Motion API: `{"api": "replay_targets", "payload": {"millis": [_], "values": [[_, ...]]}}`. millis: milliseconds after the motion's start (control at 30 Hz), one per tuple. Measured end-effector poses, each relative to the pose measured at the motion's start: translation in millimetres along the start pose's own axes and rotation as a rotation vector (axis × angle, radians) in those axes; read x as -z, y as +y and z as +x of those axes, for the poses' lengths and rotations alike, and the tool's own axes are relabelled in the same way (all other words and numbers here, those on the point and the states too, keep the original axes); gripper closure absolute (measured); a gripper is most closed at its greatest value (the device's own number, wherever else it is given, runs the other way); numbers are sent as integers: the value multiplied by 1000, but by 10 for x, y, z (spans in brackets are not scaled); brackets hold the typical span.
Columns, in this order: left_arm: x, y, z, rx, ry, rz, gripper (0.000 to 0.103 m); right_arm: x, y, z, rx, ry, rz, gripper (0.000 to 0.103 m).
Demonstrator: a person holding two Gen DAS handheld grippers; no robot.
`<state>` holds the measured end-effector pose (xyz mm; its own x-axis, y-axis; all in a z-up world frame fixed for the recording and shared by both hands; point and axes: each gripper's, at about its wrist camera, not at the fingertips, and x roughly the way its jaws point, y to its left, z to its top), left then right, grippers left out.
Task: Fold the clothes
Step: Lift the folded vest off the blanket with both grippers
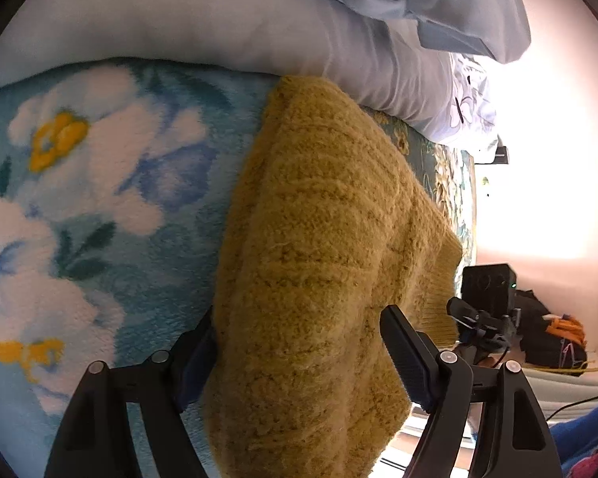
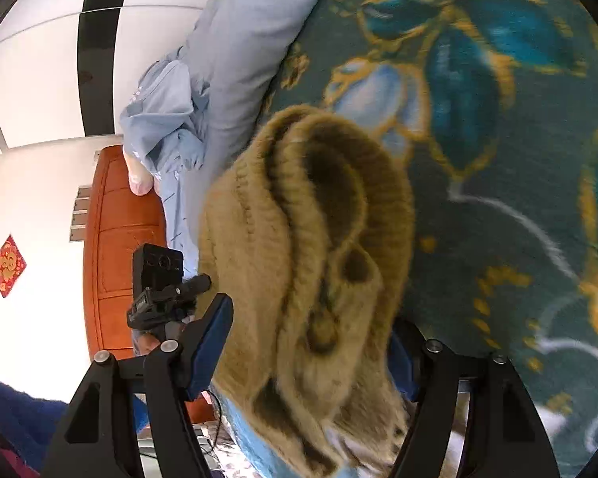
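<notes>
While both grippers hold the mustard sweater [image 1: 319, 247] up over the bed, the fold is mid-carry.

Left wrist view: left gripper [image 1: 299, 362] has its jaws wide apart w/ thick knit bunched between them; whether the pads actually bite is hard to tell. Sweater drapes from there across the floral blanket [image 1: 99, 199], its far end touching the pale blue pillow [image 1: 219, 28]. Best to keep both ends level & lay the fold flat, not dragging. Bed edge is close on the right, floor beyond, so little room that way; open blanket to the left.
Right wrist view: right gripper [image 2: 311, 342] also wide, ribbed hem of the sweater [image 2: 311, 219] filling the gap. Dark teal blanket [image 2: 498, 159] is free to the right; headboard [image 2: 119, 259] & the other gripper sit near on the left.
</notes>
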<state>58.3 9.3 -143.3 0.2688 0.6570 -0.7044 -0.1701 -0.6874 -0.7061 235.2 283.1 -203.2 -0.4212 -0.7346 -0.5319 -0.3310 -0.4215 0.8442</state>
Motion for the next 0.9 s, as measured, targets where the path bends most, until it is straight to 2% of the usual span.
{"api": "replay_targets", "payload": {"millis": [67,100,233,267,300,333,400,467,667,900], "values": [[-4,9,23,-16,-3,5,27,-2,19,47,4,-3,8,30],[3,-3,14,-32,-7,8,34,-4,28,71,7,-5,11,30],[65,-27,-35,-72,-25,16,46,-9,66,166,15,-11,27,33],[80,-61,-46,-78,-28,22,50,-6,72,177,28,-13,31,39],[96,-95,-58,-85,-32,28,53,0,73,171,54,-14,36,50],[111,-129,-69,-91,-36,34,55,7,74,165,80,-16,42,54],[141,-197,-92,-104,-44,46,66,20,85,150,103,-21,59,59],[172,-273,-126,-112,-48,59,70,33,153,138,129,-26,60,61],[478,-628,-408,-65,-53,78,71,191,588,14,155,-25,24,64],[1290,-912,-1079,12,-88,72,71,800,1326,-363,193,-30,-19,64]]}}
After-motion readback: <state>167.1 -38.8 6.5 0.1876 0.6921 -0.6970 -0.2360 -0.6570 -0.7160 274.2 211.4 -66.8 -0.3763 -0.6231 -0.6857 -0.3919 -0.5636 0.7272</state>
